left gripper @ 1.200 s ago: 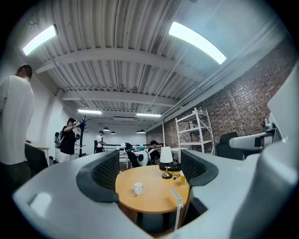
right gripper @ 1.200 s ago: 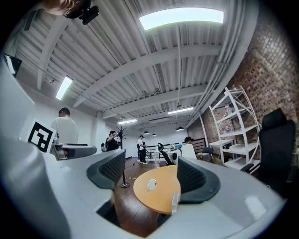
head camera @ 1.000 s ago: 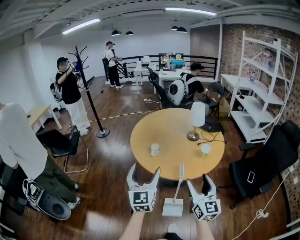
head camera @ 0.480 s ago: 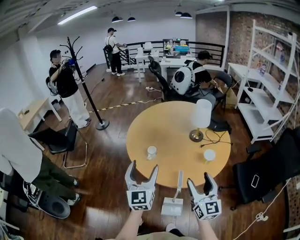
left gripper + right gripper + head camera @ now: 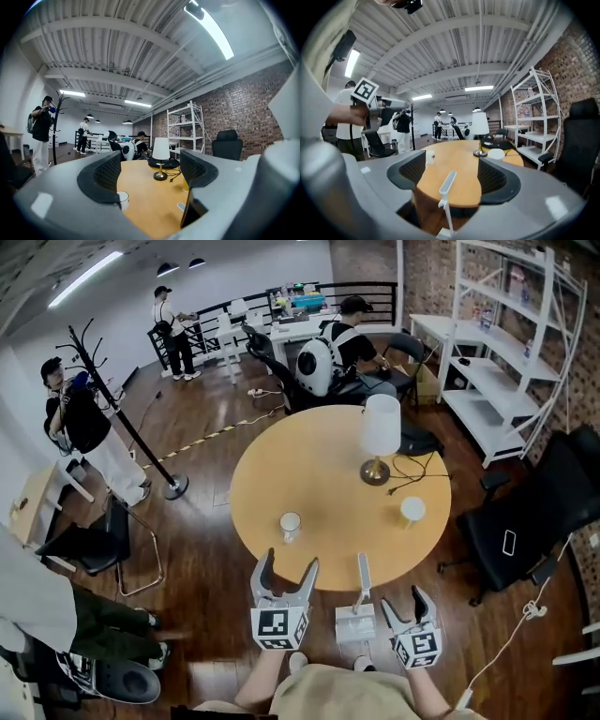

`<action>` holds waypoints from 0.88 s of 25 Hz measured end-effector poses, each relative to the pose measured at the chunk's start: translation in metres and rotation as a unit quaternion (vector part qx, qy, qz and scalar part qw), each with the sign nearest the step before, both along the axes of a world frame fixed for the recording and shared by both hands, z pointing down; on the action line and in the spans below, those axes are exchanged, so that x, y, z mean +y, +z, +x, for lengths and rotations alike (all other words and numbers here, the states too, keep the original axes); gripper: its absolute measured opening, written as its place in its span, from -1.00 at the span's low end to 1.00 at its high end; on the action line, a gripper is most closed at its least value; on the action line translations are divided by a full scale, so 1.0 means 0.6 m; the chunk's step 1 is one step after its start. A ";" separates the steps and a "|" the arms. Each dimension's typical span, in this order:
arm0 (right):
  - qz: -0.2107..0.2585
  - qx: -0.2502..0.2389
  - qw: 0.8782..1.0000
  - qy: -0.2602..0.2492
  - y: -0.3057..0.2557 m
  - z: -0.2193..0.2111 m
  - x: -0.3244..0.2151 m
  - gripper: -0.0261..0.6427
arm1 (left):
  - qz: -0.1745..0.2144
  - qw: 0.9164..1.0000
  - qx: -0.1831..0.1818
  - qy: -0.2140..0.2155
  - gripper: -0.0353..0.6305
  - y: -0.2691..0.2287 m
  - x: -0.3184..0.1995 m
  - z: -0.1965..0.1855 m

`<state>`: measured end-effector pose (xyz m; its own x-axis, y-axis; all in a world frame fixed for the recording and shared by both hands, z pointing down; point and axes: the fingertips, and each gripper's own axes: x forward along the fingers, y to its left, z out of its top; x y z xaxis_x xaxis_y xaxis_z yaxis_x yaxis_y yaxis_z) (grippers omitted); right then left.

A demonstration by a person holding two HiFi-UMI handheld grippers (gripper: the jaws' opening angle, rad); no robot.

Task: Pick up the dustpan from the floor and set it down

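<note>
Task status: not started. The dustpan (image 5: 355, 622) stands on the floor (image 5: 202, 610) at the lower centre of the head view, between the two grippers and just below the near edge of the round table (image 5: 319, 474). Neither gripper is in contact with it. The left gripper (image 5: 287, 568) sits to the left of the dustpan; its jaws are apart and have just been opening slightly, and the left gripper view shows nothing between them, only the tabletop beyond. The right gripper (image 5: 404, 607) sits to the right of the dustpan with its jaws spread wide. In the right gripper view the handle (image 5: 446, 183) appears in the gap between the two pads, clear of both, so no grip exists. Remaining steps, as judged: close on the handle, lift, set down. Orientation: the long axis is the handle, which stands roughly upright, pan end on the floor, free end uppermost. In the head view it runs up the frame toward the table edge. The direction of the pan mouth cannot be determined.
</note>
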<state>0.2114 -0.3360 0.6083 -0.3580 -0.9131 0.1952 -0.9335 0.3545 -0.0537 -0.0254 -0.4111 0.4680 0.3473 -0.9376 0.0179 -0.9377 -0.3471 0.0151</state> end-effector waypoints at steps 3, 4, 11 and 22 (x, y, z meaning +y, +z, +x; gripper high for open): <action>-0.059 0.011 0.998 0.006 0.094 0.001 0.020 0.09 | -0.011 1.000 0.006 0.002 0.22 0.012 -0.007 -0.007; -0.072 0.015 0.997 0.007 0.121 -0.002 0.023 0.08 | -0.014 1.000 0.009 0.000 0.22 0.015 -0.011 -0.013; -0.136 0.012 0.991 0.001 0.253 -0.025 -0.008 0.03 | -0.025 1.000 0.002 -0.014 0.22 0.023 -0.023 -0.039; -0.205 -0.011 0.979 0.001 0.344 -0.055 -0.104 -0.06 | -0.045 0.997 -0.017 -0.061 0.21 0.039 0.008 -0.098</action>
<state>0.1782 -0.3985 0.8146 -0.3651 -0.7604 0.5371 -0.9310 0.2983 -0.2105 -0.0842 -0.4064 0.4914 0.2280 -0.9671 0.1130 -0.9735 -0.2286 0.0078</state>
